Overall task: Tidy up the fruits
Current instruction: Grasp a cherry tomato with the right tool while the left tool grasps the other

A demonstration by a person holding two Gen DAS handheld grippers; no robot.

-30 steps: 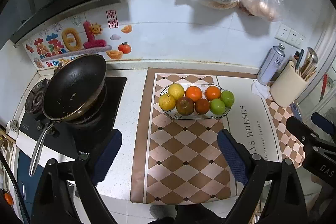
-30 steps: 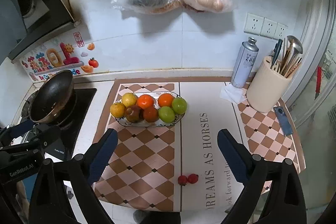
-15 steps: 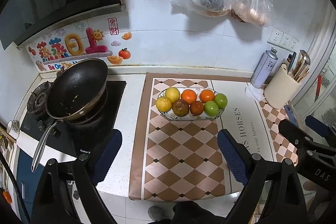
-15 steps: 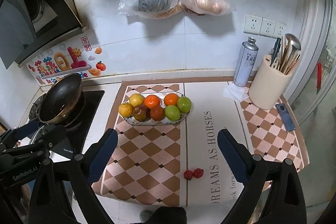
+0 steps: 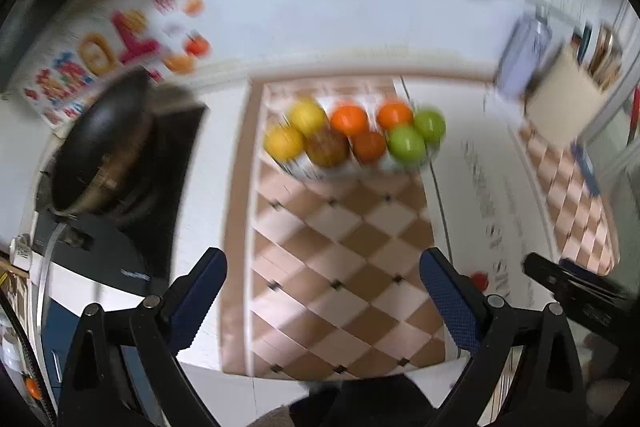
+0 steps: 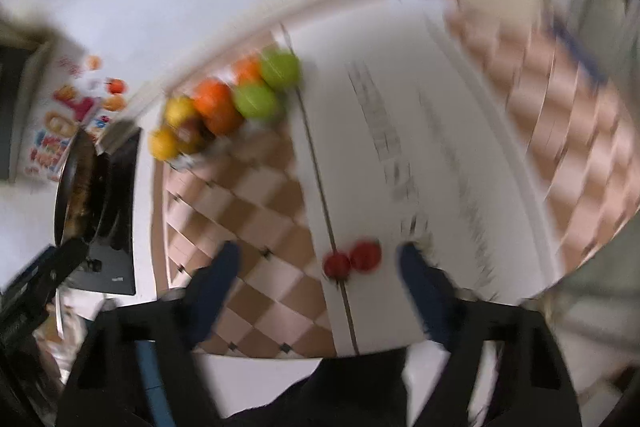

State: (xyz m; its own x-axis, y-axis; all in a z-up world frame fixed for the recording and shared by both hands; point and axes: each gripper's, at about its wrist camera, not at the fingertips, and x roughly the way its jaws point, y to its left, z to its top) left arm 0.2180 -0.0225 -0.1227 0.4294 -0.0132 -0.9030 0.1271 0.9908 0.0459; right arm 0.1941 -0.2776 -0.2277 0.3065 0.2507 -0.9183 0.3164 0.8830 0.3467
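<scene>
A glass bowl (image 5: 316,171) of yellow, orange, brown and green fruit (image 5: 348,133) sits at the back of the checkered mat; the right wrist view shows the same fruit (image 6: 224,107) at upper left. Two small red fruits (image 6: 352,259) lie side by side on the white mat, between and just beyond the fingers of my right gripper (image 6: 318,263), whose jaws are closing with nothing pressed. One of them, a red fruit (image 5: 479,281), peeks out beside my left gripper's right finger. My left gripper (image 5: 320,269) hovers over the checkered mat, jaws opening, empty. Both views are motion-blurred.
A black frying pan (image 5: 100,143) sits on the stove at the left. A spray can (image 5: 520,59) and a cream utensil holder (image 5: 564,103) stand at the back right. The counter's front edge (image 5: 320,383) runs just below the grippers.
Both grippers have dropped toward the counter. The right one rolled, tilting its view, came down over the two red fruits and narrowed its jaws. The left one moved closer to the mat.
</scene>
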